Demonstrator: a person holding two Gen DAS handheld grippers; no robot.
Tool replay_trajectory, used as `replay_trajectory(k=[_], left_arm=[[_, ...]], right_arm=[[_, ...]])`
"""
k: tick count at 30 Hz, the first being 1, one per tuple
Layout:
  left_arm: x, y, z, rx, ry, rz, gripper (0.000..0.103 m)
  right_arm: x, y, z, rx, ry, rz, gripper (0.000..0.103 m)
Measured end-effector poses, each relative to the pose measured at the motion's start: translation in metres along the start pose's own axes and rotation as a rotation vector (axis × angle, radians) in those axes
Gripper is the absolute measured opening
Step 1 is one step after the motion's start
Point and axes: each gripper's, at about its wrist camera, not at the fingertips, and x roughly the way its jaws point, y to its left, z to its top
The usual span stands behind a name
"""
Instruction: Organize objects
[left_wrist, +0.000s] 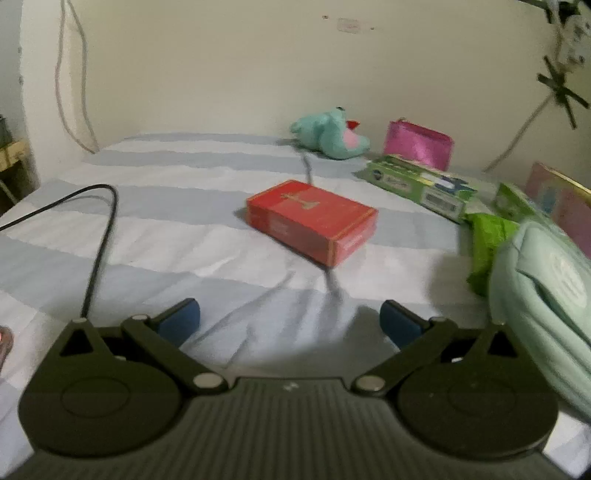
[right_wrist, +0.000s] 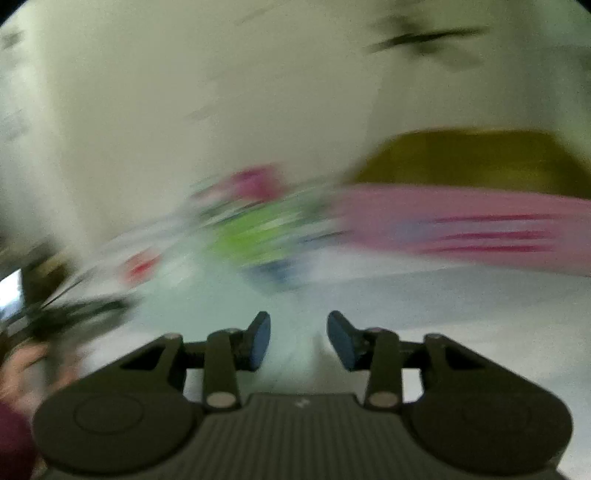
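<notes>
Left gripper (left_wrist: 290, 321), jaws spread wide and empty, faces the red box (left_wrist: 312, 220) lying flat mid-bed (left_wrist: 155, 206), well apart. Approach low, straddling its shorter sides. Right gripper (right_wrist: 298, 340), jaws narrowly parted, empty; its view is blurred.

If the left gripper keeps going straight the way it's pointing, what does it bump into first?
Probably the striped bedsheet, since the left gripper tilts downward. Skimming just above it, the red box comes next. Depth is hard to judge.

Striped bed (left_wrist: 177, 192): red box (left_wrist: 312, 220) mid-sheet, teal plush (left_wrist: 330, 134), pink pouch (left_wrist: 419, 144), green carton (left_wrist: 421, 184) behind.
</notes>
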Motion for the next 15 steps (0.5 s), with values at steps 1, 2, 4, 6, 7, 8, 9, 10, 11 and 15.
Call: replay_trajectory(k=[1, 2, 4, 6, 7, 8, 9, 10, 11, 15], left_arm=[[-0.001, 0.0, -0.001, 0.001, 0.0, -0.011, 0.103], [-0.003, -0.001, -0.001, 0.001, 0.005, -0.021, 0.103], [-0.009, -0.005, -0.001, -0.013, 0.019, -0.066, 0.103], [-0.018, -0.012, 0.003, -0.05, 0.021, -0.183, 0.103], [-0.023, -0.02, 0.006, -0.056, 0.012, -0.232, 0.103], [-0.027, -0.027, 0.009, -0.049, -0.005, -0.268, 0.103], [-0.031, -0.035, 0.014, -0.03, -0.031, -0.301, 0.102], [-0.032, -0.043, 0.017, -0.003, -0.056, -0.323, 0.102], [-0.032, -0.052, 0.02, 0.023, -0.071, -0.337, 0.099], [-0.012, -0.075, 0.025, 0.105, -0.024, -0.431, 0.097]], right_arm=[[-0.005, -0.014, -0.001, 0.043, -0.028, -0.026, 0.042], [-0.013, -0.03, -0.004, 0.104, -0.051, -0.016, 0.042], [-0.019, -0.042, -0.007, 0.166, -0.062, 0.032, 0.043], [-0.017, -0.041, -0.013, 0.153, -0.049, 0.058, 0.05], [-0.014, -0.039, -0.017, 0.147, -0.039, 0.081, 0.051], [-0.01, -0.036, -0.021, 0.144, -0.023, 0.118, 0.051], [-0.005, -0.031, -0.025, 0.141, -0.006, 0.155, 0.051], [0.0, -0.03, -0.029, 0.138, 0.005, 0.182, 0.051], [0.006, -0.026, -0.033, 0.136, 0.02, 0.207, 0.052], [0.029, -0.006, -0.045, 0.092, 0.075, 0.262, 0.057]])
